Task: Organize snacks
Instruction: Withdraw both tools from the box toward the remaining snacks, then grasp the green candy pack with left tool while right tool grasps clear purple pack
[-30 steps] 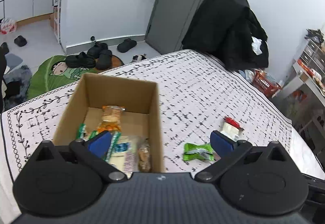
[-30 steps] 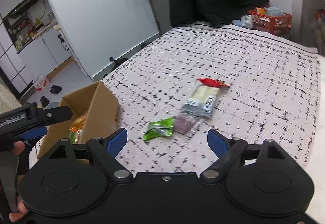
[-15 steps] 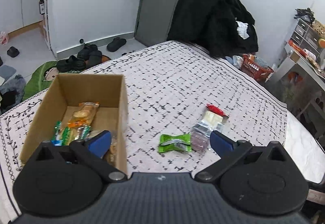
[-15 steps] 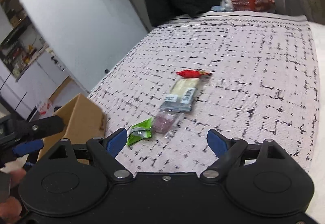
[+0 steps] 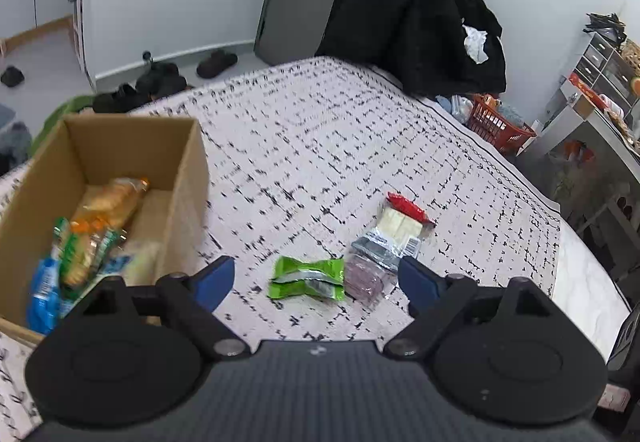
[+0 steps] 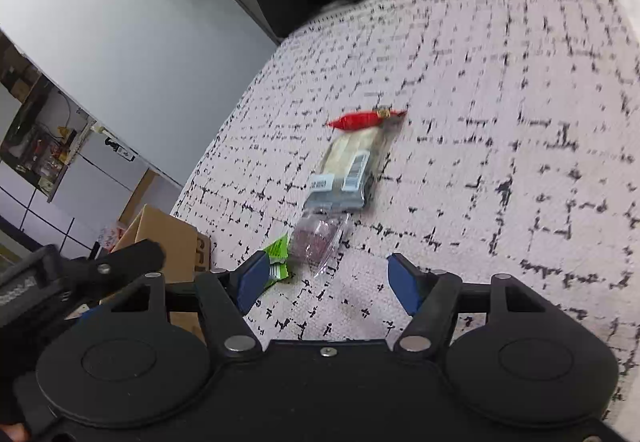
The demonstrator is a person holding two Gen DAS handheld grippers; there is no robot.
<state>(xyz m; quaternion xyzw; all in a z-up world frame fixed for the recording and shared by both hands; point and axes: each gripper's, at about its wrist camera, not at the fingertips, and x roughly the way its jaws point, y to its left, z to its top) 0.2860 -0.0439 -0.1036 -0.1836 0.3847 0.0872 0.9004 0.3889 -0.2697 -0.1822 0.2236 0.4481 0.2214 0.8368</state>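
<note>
A cardboard box [image 5: 188,177] stands at the left on the patterned bed cover and holds several snack packs [image 5: 88,238]. Loose snacks lie to its right: a green packet [image 5: 308,278], a clear bag of purple pieces [image 5: 364,278], a silver-and-cream pack [image 5: 396,234] and a red packet [image 5: 408,205]. My left gripper [image 5: 316,282] is open and empty, with the green packet between its fingers' line of sight. My right gripper [image 6: 326,282] is open and empty, just short of the purple bag [image 6: 316,238] and green packet [image 6: 278,254]; the box [image 6: 168,242] is to its left.
The bed cover [image 5: 320,145] stretches back to a black coat [image 5: 412,9] hung at its far end. An orange basket [image 5: 496,121] and shelves [image 5: 600,81] stand to the right. Shoes [image 5: 160,77] lie on the floor at the far left.
My left gripper has swung right from over the box toward the loose snacks. My right gripper has moved closer to the snacks and tilted. Both stay open.
</note>
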